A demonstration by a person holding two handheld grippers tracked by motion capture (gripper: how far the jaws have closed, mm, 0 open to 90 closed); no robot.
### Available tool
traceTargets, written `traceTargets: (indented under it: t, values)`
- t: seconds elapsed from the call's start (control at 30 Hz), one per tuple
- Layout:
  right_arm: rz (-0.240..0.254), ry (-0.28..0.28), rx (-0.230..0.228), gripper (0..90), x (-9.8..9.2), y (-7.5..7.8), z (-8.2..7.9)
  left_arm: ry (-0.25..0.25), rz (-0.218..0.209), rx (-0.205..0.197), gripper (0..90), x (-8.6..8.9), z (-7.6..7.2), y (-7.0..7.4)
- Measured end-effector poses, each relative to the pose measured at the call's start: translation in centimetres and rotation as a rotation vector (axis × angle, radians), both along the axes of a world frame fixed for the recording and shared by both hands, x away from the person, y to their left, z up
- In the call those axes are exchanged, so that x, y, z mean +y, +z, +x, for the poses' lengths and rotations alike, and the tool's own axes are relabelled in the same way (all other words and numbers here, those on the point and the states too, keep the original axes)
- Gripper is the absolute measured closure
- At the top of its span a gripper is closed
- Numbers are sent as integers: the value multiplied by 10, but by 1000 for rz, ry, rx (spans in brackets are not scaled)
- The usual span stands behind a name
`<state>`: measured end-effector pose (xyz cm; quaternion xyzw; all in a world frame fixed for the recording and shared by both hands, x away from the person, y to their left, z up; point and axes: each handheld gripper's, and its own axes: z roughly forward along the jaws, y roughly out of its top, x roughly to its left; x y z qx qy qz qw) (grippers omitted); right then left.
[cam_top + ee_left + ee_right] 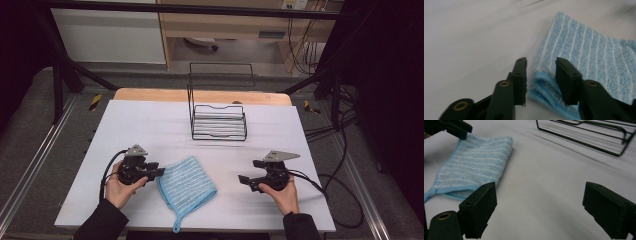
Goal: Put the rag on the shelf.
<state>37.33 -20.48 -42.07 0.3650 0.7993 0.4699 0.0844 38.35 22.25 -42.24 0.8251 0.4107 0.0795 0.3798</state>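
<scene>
Towel [186,184], folded, light blue terry with thin white stripes, is shown lying flat near the front edge of the white tabletop [150,125], between the two grippers. The tabletop is the largest item; at its far middle a black wire rack [218,121] stands, well apart from the towel. A small hanging loop [176,226] is seen trailing from the towel's near corner toward the tabletop's front edge.

The left gripper [541,65] is held at the towel's left edge; in the left gripper view its jaws are parted narrowly, with the folded, layered corner lying between or just under them and not yet pinched. The right gripper [539,202] is held to the right of the towel and apart from it, its jaws spread wide over bare tabletop with nothing between them.

The towel is judged to be light, soft and limp: it would be expected to sag and unfold if lifted by one layer alone. Its looped pile should give good friction, so slipping is thought unlikely. A hold is best taken at the doubled corner under the left gripper, with all layers gathered between the jaws; the opposite edge is judged a suitable second hold for the right gripper.
</scene>
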Motion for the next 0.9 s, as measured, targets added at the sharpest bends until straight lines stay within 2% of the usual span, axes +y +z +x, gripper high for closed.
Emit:
traceTargets:
  t: [0.07,0.1,0.13,0.27,0.43,0.5,0.6,0.7,0.8,0.83,0.9]
  values:
    - [-5,21,-4,164,15,4,3,-2,25,6,706,0,-1,-4]
    - [-10,33,-2,193,32,6,8,1,32,7,712,1,-1,-6]
    - [-10,33,-2,193,32,6,8,-2,29,13,712,1,-1,-7]
    - [-26,55,-5,223,66,9,22,2,22,16,741,3,-1,-9]
    - [-68,30,23,228,107,7,40,3,38,9,764,2,-3,-13]
    - [-77,39,32,261,120,3,46,3,42,9,771,2,-5,-14]
    - [-72,68,53,364,134,-5,55,3,48,3,778,2,-4,-15]
    - [-94,86,78,475,143,-14,63,1,44,6,782,2,-4,-16]
    - [-87,98,109,562,148,-22,68,-1,44,2,789,2,-3,-16]
    - [-89,105,131,618,150,-27,69,1,43,2,792,2,-3,-16]
    - [-87,110,138,646,150,-29,70,2,45,-3,792,1,-3,-16]
